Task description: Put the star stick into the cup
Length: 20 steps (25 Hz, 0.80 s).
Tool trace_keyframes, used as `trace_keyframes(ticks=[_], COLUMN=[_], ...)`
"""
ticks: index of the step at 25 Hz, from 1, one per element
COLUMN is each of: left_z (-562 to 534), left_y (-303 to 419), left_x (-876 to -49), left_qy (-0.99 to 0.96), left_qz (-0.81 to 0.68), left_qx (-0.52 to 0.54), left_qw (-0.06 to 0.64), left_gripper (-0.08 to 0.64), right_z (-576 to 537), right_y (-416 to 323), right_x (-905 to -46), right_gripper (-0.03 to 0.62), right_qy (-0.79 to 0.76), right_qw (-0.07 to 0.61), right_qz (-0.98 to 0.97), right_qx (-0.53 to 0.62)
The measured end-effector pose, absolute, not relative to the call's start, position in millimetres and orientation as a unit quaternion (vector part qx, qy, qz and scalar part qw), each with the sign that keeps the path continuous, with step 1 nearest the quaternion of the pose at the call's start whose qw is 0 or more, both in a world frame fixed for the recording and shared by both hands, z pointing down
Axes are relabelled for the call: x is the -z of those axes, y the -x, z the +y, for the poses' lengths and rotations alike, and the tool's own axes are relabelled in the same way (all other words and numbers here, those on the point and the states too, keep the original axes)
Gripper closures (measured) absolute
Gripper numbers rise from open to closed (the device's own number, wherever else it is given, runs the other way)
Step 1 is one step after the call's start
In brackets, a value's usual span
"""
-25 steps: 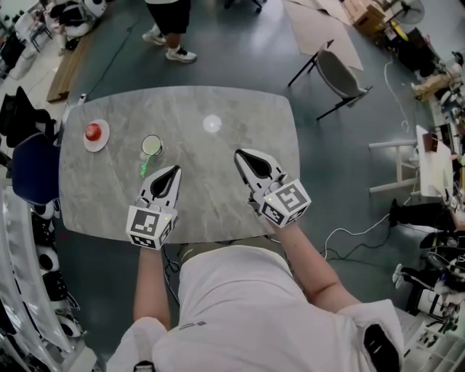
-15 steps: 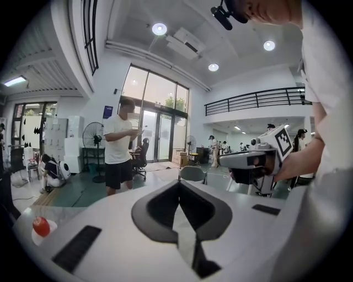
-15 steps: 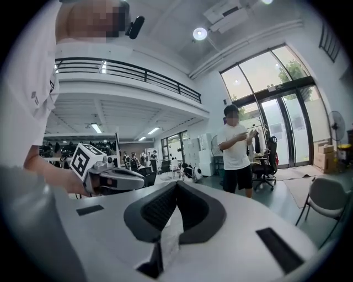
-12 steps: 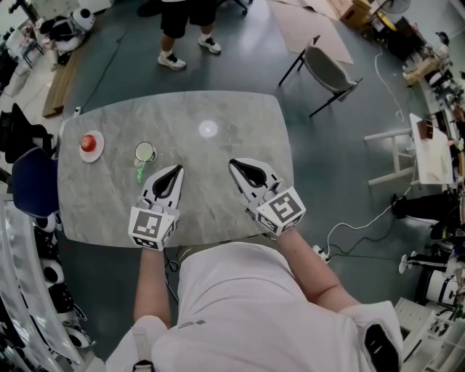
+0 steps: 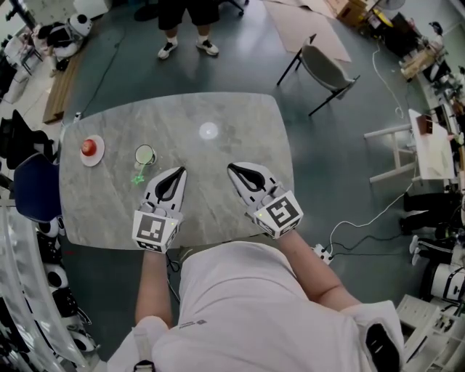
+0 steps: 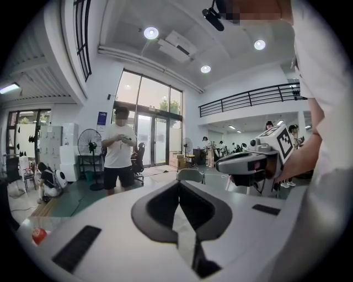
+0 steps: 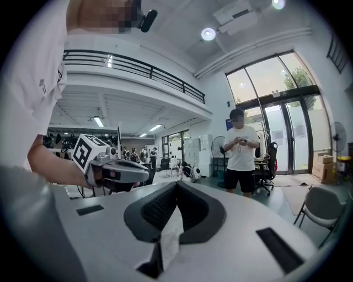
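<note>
A clear cup [image 5: 144, 155] with a green rim stands on the left part of the grey marble table [image 5: 240, 123]. The green star stick [image 5: 138, 176] lies flat just in front of the cup. My left gripper [image 5: 180, 170] hovers over the table a little right of the stick, shut and holding nothing. In the left gripper view its jaws [image 6: 178, 184] meet at the tips. My right gripper [image 5: 230, 168] is near the table's middle, also shut and empty, and its tips [image 7: 176, 184] touch in the right gripper view. Each gripper view shows the other gripper: the right gripper [image 6: 248, 162], the left gripper [image 7: 110, 165].
A red object on a pink plate [image 5: 90, 148] sits at the table's far left. A bright light spot [image 5: 208, 131] lies on the far middle. A person [image 5: 182, 22] stands beyond the far edge. A grey chair [image 5: 323, 69] is at the far right.
The head view has shifted slightly. Both grippers stay shut and keep about the same places over the near part of the table. The person beyond the table has stepped a little.
</note>
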<state>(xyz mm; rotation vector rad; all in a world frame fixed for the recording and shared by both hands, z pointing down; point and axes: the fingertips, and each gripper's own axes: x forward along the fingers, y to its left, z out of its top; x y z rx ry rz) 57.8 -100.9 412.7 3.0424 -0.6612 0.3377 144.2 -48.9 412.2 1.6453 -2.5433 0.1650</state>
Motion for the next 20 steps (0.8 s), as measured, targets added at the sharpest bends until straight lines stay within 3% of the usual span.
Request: trace_keyframes(ticks=[20], left_z=[-101.6], left_y=[-60.9], left_x=[-410.1], left_qy=[-0.973], left_qz=[-0.203], left_qx=[-0.107], left_qw=[-0.016], left_gripper=[0.558], right_z=[-50.9], right_y=[-145.0], right_x=[-414.6], right_gripper=[0.581], right_qy=[-0.546], right_qw=[0.052], right_qz=[-0.834], right_qx=[-0.063])
